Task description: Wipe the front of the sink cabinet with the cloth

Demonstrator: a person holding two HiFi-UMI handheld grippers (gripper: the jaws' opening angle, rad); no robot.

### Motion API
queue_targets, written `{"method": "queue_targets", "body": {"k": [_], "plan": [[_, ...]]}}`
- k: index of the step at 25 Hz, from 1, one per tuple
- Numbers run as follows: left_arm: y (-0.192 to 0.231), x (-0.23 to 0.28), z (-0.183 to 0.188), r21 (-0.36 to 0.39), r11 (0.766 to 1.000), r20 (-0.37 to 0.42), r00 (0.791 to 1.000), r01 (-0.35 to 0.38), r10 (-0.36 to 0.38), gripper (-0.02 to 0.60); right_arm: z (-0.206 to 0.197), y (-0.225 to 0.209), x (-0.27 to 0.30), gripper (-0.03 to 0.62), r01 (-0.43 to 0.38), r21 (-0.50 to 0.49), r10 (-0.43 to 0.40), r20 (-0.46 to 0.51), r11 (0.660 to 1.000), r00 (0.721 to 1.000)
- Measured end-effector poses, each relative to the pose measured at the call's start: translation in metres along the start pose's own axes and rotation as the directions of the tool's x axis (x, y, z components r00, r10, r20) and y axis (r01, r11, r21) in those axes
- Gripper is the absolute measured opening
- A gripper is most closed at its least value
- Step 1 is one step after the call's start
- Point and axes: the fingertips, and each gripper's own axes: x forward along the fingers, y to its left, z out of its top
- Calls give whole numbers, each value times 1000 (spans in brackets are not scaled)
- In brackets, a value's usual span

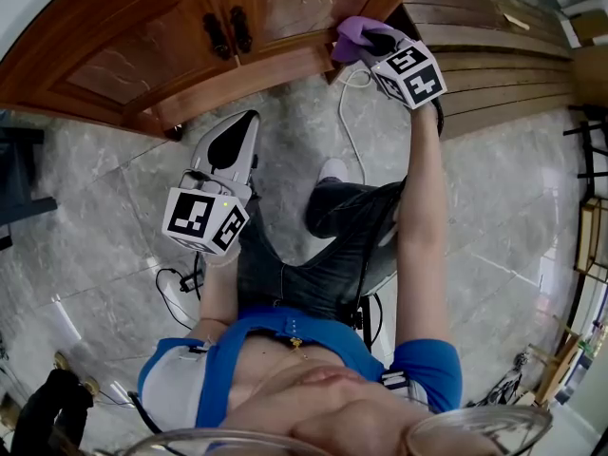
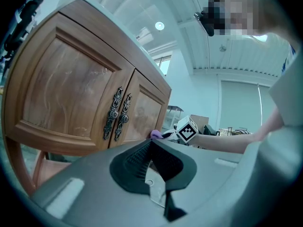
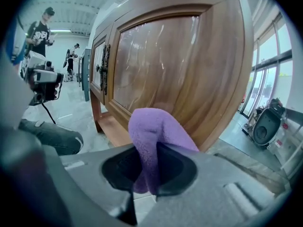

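Note:
The wooden sink cabinet (image 1: pixel 190 46) fills the top of the head view, with two dark ornate handles (image 1: pixel 228 31) on its doors. My right gripper (image 1: pixel 366 41) is shut on a purple cloth (image 1: pixel 353 36) and holds it against the lower right corner of the right door. In the right gripper view the cloth (image 3: pixel 154 138) bulges out of the jaws, close to the door panel (image 3: pixel 161 65). My left gripper (image 1: pixel 233 141) hangs over the floor below the cabinet, shut on nothing. The left gripper view shows the cabinet doors (image 2: pixel 71 93), the handles (image 2: pixel 118 112) and the far cloth (image 2: pixel 156 134).
Grey marble-like floor tiles (image 1: pixel 95 226) lie under the cabinet. The person's knee (image 1: pixel 342 207) and a white cable (image 1: pixel 351 131) are between the grippers. Wooden boards (image 1: pixel 503 55) lie to the right of the cabinet. People stand far back in the room (image 3: pixel 40 27).

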Motion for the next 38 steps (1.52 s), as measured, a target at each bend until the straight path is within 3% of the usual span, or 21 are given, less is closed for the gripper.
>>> {"method": "queue_targets", "body": {"k": [24, 38], "plan": [[-2, -15, 1, 4, 1000, -2, 1000, 0, 0, 0, 36, 65, 27, 63, -160, -117, 160, -10, 980, 987], [5, -34, 4, 3, 999, 10, 999, -47, 47, 0, 78, 132, 50, 63, -301, -209, 309, 6, 930, 951]]}}
